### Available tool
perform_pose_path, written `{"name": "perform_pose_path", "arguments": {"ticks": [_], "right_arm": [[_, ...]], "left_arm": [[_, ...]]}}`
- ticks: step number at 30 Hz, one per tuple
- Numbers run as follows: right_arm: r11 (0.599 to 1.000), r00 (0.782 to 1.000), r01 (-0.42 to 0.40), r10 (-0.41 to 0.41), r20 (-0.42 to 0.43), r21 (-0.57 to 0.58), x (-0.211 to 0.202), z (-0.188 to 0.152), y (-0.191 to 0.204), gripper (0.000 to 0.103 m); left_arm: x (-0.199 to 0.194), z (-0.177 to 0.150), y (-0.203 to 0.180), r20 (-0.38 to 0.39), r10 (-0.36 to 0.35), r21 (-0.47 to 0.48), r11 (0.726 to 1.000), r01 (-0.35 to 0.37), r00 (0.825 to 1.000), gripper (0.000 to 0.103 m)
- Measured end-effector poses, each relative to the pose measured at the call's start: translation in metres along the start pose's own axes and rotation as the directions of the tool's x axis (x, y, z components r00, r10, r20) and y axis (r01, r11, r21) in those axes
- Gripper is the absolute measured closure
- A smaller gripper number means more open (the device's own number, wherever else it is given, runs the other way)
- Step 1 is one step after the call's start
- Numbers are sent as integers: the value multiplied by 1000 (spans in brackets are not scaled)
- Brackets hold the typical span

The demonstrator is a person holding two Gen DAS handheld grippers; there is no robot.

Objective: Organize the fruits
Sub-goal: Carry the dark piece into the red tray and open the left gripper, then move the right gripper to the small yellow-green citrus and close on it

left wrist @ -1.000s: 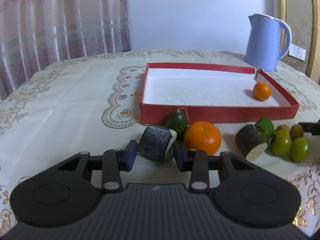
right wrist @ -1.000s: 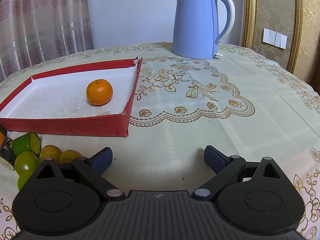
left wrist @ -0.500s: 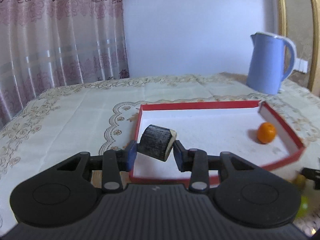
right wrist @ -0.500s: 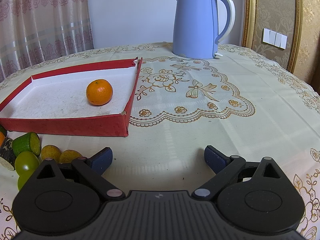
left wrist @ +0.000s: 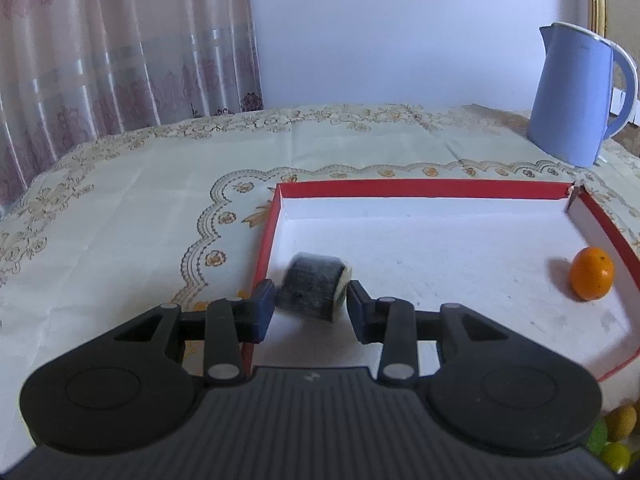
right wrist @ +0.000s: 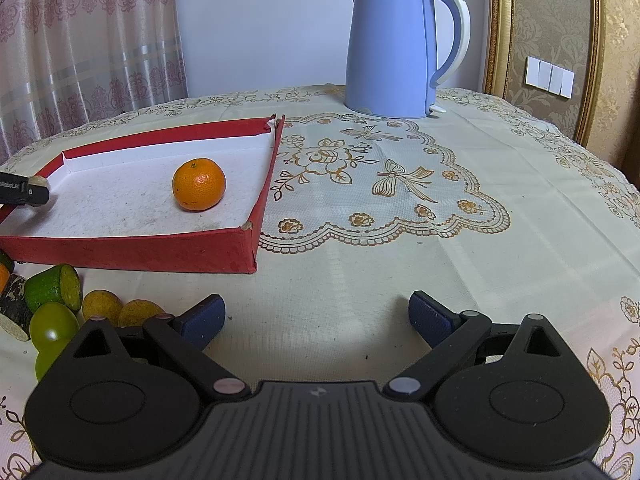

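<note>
Fruits: we count one orange [right wrist: 199,184] near the tray's [right wrist: 132,258] right wall, one dark chunk [left wrist: 313,291] pinched by our left gripper [left wrist: 310,306] over its left edge; right gripper [right wrist: 316,318] gapes wide, empty.

I see wide bare floor inside the red tray [left wrist: 424,189], with only an orange [left wrist: 591,273] near its right wall to steer around. Right of the tray, the tablecloth [right wrist: 400,264] lies open up to the blue kettle [right wrist: 394,44]. Fruits [right wrist: 60,312] crowd the cloth just before the tray's front wall.
</note>
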State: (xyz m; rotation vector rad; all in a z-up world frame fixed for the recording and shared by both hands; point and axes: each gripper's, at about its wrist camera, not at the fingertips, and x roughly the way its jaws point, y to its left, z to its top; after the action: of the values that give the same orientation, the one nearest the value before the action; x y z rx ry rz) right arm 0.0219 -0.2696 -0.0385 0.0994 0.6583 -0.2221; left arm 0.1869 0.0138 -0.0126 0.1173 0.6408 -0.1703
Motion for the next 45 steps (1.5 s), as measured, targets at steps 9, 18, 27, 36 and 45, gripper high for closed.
{"name": "perform_pose_path", "arguments": {"ticks": [9, 18, 27, 36, 45], "right_arm": [[1000, 1000, 0, 0, 0, 0, 0, 0, 0, 4], [1000, 1000, 0, 0, 0, 0, 0, 0, 0, 4], [1000, 1000, 0, 0, 0, 0, 0, 0, 1, 4], [1000, 1000, 1, -1, 0, 0, 0, 0, 1, 4], [1000, 1000, 1, -1, 0, 0, 0, 0, 1, 4]], "left_arm": [[-15, -6, -4, 46, -14, 17, 1000, 13, 999, 47], [-92, -36, 11, 251, 133, -46, 991, -125, 959, 6], [-122, -90, 34, 154, 128, -128, 986, -109, 980, 3], [-124, -111, 29, 95, 71, -77, 995, -64, 993, 0], [-111, -119, 18, 51, 44, -29, 999, -43, 998, 0]]}}
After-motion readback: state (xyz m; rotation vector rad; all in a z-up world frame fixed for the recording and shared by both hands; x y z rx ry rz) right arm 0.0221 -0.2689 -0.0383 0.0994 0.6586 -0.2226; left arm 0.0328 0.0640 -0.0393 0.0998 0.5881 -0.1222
